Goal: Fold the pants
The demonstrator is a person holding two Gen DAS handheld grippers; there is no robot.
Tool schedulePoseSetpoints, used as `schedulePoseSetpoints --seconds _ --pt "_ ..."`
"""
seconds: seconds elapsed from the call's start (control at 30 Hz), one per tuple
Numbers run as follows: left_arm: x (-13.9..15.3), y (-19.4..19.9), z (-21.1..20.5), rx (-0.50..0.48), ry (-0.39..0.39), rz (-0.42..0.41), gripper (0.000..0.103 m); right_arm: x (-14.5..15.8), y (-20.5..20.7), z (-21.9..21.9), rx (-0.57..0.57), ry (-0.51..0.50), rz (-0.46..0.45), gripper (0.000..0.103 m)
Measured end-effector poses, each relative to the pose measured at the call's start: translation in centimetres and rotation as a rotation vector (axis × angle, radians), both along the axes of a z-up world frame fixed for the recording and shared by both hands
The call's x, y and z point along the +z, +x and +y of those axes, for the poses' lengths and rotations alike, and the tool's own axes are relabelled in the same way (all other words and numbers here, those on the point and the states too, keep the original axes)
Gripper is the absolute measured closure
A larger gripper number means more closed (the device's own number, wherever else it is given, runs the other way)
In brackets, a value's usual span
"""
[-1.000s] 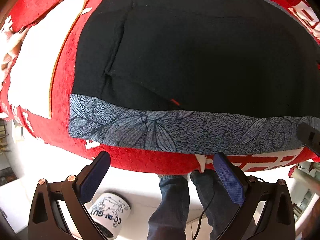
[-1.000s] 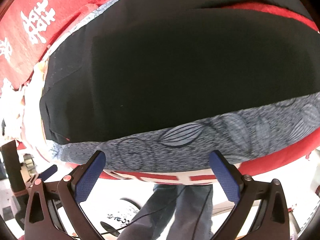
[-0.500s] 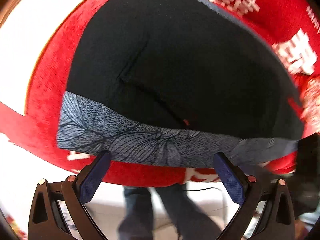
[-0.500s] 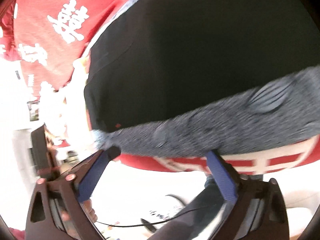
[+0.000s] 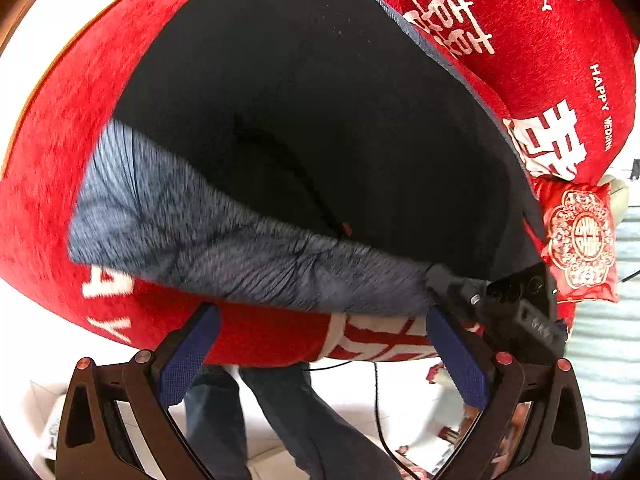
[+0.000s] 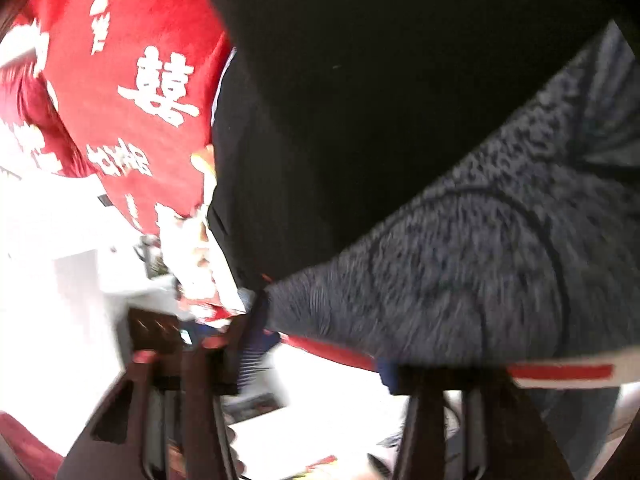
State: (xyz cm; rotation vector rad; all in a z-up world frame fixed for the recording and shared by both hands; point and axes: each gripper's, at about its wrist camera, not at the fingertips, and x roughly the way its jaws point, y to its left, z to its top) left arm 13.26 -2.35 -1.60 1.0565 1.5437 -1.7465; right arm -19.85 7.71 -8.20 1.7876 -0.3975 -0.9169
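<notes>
Black pants (image 5: 320, 112) with a grey leaf-patterned waistband (image 5: 224, 252) lie flat on a red cloth-covered table (image 5: 60, 128). My left gripper (image 5: 320, 356) is open at the table's near edge, just below the waistband, touching nothing. In the left wrist view my right gripper (image 5: 440, 280) reaches the waistband's right corner. In the blurred right wrist view, my right gripper (image 6: 320, 352) is open, with the waistband corner (image 6: 440, 280) between its fingers and the black pants (image 6: 380, 100) beyond.
The red cloth has white lettering (image 5: 552, 144). A red embroidered pouch (image 5: 580, 240) lies right of the pants. A person's jean-clad legs (image 5: 280, 420) and a black cable (image 5: 380, 420) are below the table edge.
Both grippers swung toward the waistband's right end. My right gripper moved in close so the corner now lies between its fingers. My left gripper stayed open near the table edge.
</notes>
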Motion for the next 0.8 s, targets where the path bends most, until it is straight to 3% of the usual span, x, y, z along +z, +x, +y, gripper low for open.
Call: schedulePoseSetpoints --seconds 0.03,0.2,0.27,0.3,0.4,0.43,0.5,0.6,0.73,0.8 --pt "-0.2 0.1 0.4 0.02 0.02 0.006 0.0 0.4 -0.2 -0.1 -0.012 -0.022 -0.024 0.085" --pt "-1.2 0.1 -0.4 0.203 0.109 0.09 0.0 4.6 -0.4 -0.3 0.032 -0.124 -0.022 0.085" --pt "-1.1 0.0 -1.7 0.257 0.095 0.111 0.0 5.7 -0.5 -0.3 0.048 -0.148 -0.024 0.085" --pt "-1.0 -0.2 -2.4 0.266 0.074 0.106 0.007 6.1 -0.6 -0.1 0.059 -0.153 -0.019 0.085" --pt "-1.2 -1.2 -3.7 0.218 0.051 0.077 0.048 6.2 -0.8 0.4 0.09 -0.156 0.004 0.082" --pt "-1.3 -1.5 -3.9 0.196 0.048 0.081 0.052 5.9 -0.8 0.6 0.093 -0.148 0.008 0.082" --pt "-0.8 -2.1 -3.9 0.149 0.035 0.097 0.059 5.2 -1.1 1.3 0.079 -0.128 0.012 0.082" --pt "0.4 -2.6 -4.0 0.109 0.033 0.121 0.06 3.7 -2.0 3.4 0.018 -0.076 0.028 0.082" --pt "2.1 -3.2 -4.1 0.046 0.023 0.128 0.06 2.1 -3.0 7.2 -0.082 -0.023 0.022 0.066" --pt "2.8 -3.6 -4.3 0.009 0.009 0.119 0.06 1.7 -3.7 8.8 -0.146 -0.021 0.012 0.066"
